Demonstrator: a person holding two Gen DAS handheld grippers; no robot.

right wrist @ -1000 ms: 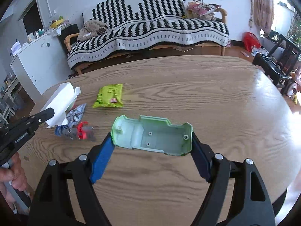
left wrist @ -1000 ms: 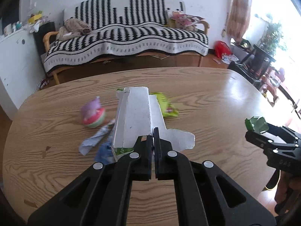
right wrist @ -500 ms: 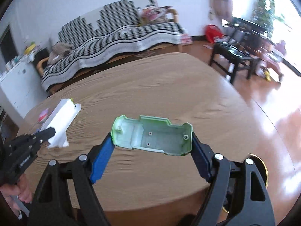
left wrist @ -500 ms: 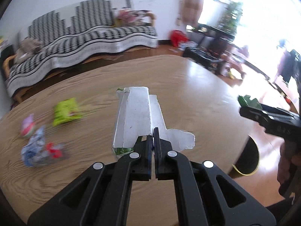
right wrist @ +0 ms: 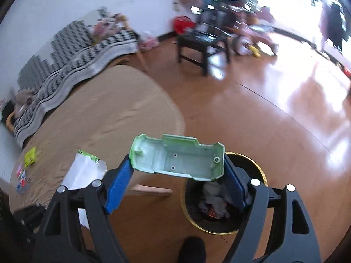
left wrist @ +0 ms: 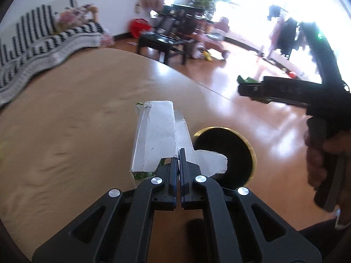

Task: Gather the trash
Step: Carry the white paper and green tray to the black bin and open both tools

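Observation:
My left gripper [left wrist: 179, 162] is shut on the torn edge of a flattened white carton [left wrist: 158, 135], held over the table's edge beside the bin. A black bin with a gold rim [left wrist: 253, 160] stands on the floor just right of the carton. In the right wrist view my right gripper [right wrist: 176, 172] grips a pale green plastic toy-car shell [right wrist: 177, 160] by its two ends, above and just left of the bin [right wrist: 261, 173], which holds crumpled trash. The carton [right wrist: 83, 173] shows at lower left there. The right gripper [left wrist: 248, 87] also appears at right in the left wrist view.
The round wooden table [right wrist: 109, 114] still bears a yellow-green packet [right wrist: 30, 159] and small wrappers [right wrist: 20, 179] at its far left. A black side table [right wrist: 201, 41] and a striped sofa [right wrist: 72, 54] stand beyond. A dark shoe [right wrist: 193, 249] is by the bin.
Both grippers have swung right from over the table's middle to its right edge, carrying the carton and the green shell. The bin has come into view below them. Both grips are unchanged.

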